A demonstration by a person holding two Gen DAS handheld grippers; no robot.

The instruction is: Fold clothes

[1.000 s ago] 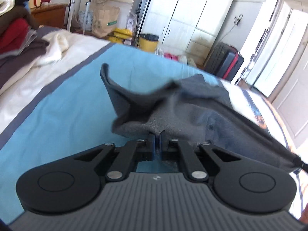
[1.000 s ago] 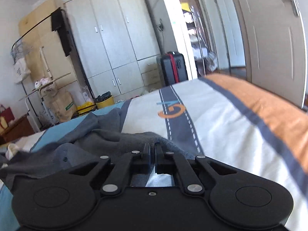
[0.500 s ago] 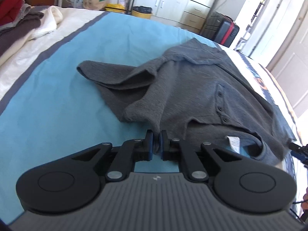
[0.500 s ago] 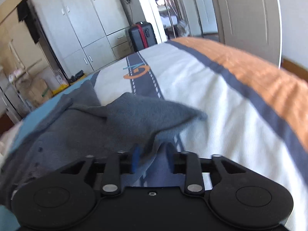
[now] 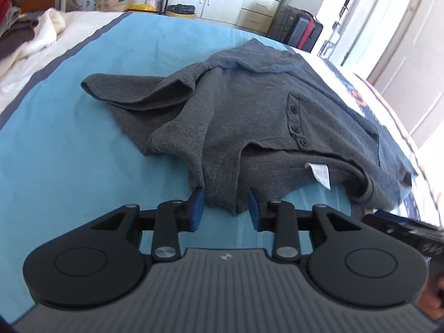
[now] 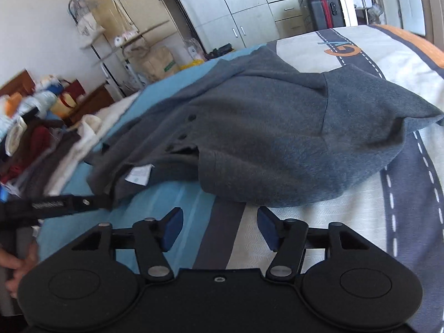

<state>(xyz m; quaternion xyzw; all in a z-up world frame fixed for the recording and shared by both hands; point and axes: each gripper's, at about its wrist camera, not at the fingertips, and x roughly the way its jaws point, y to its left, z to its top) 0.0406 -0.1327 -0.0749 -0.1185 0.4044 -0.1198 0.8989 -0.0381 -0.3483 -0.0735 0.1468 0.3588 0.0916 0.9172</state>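
Standing partly open, the left claw (image 5: 226, 205) has just been opening; the shirt (image 5: 249, 116) hem lies between its pads, unpressed. The right claw (image 6: 219, 226) has also just been opening and stands wide, with only bed (image 6: 333, 238) cover between its pads; the shirt edge lies just beyond. The shirt rests spread on the bed, button side up, one sleeve (image 5: 133, 91) rumpled. Judged progress: laid out; no fold made, all folds remain.

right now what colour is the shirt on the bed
Dark grey shirt; clearest in the left wrist view.
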